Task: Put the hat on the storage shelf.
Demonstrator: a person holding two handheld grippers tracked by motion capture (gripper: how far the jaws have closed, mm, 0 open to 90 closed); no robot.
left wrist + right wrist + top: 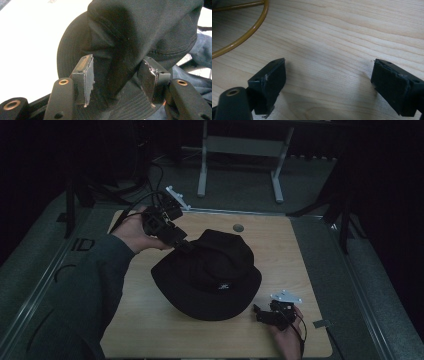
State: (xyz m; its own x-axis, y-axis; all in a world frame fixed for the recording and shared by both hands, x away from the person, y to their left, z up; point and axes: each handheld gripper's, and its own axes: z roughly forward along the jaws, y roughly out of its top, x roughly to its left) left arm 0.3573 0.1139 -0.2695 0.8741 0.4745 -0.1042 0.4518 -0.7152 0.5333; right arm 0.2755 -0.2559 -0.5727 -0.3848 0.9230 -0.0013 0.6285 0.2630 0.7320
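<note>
While centred on the wooden table (150, 330), black bucket hat (210, 275) lay crown up, not yet lifted. Left gripper (115, 82) straddled a crown fold, jaws apart, unclosed. Right gripper (328, 85) rested beside the brim, jaws wide, empty.

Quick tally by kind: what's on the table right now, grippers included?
Black bucket hat: 1
Handheld grippers: 2, the left gripper with its jaws around a fold of the hat's crown, the right gripper open over the bare wooden table
Total: 3
</note>
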